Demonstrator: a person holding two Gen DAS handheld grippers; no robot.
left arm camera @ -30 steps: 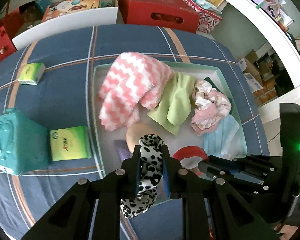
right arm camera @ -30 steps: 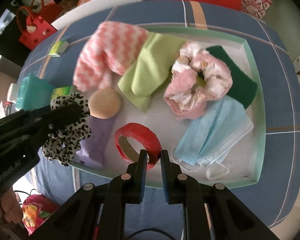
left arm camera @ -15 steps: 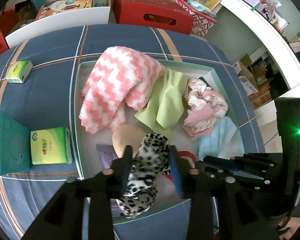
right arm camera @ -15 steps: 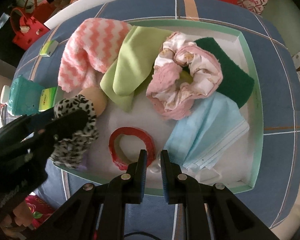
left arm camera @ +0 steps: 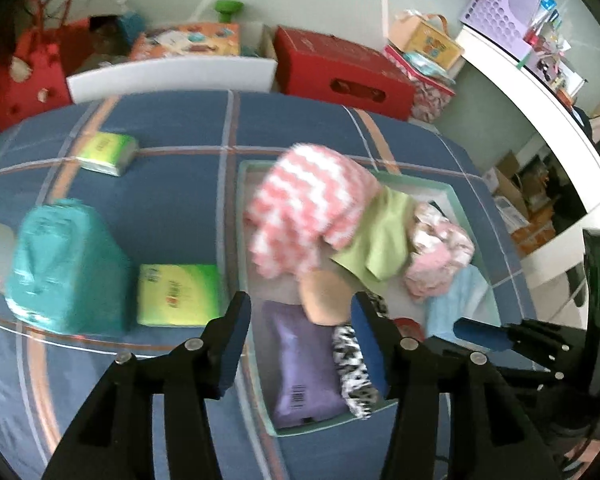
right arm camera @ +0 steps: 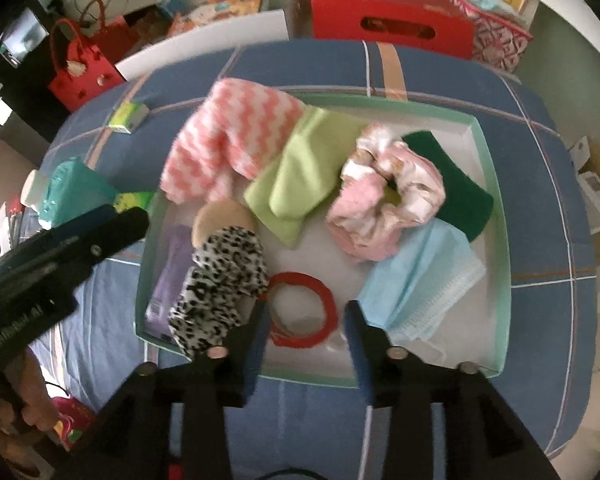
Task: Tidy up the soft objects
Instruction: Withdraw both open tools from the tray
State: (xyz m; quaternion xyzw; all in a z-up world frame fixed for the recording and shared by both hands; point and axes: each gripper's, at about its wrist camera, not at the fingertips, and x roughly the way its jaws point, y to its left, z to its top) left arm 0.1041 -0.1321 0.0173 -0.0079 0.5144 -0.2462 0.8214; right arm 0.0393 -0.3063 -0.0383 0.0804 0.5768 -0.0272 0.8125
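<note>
A leopard-print scrunchie [right arm camera: 220, 280] lies in the near left corner of the green-rimmed tray [right arm camera: 496, 208], on a purple pack [right arm camera: 168, 272]; it also shows in the left wrist view [left arm camera: 352, 368]. My left gripper [left arm camera: 300, 344] is open and empty above the tray's [left arm camera: 244, 248] left edge. My right gripper [right arm camera: 306, 340] is open over a red tape ring [right arm camera: 304, 308]. The tray also holds a pink-white zigzag towel [right arm camera: 232, 136], a green cloth [right arm camera: 304, 168], a pink scrunchie [right arm camera: 384, 204], a blue face mask [right arm camera: 420, 280], a dark green sponge [right arm camera: 452, 184] and a beige puff [right arm camera: 216, 224].
On the blue plaid cover left of the tray stand a teal container [left arm camera: 60, 268] and two green tissue packs [left arm camera: 176, 296] [left arm camera: 108, 154]. A red box [left arm camera: 340, 72], a red bag [left arm camera: 24, 80] and a white board [left arm camera: 172, 76] stand behind. A white desk [left arm camera: 540, 92] is at right.
My left gripper opened and let go of the leopard scrunchie, which now lies in the tray, then drew back to the left. My right gripper opened over the tape ring.
</note>
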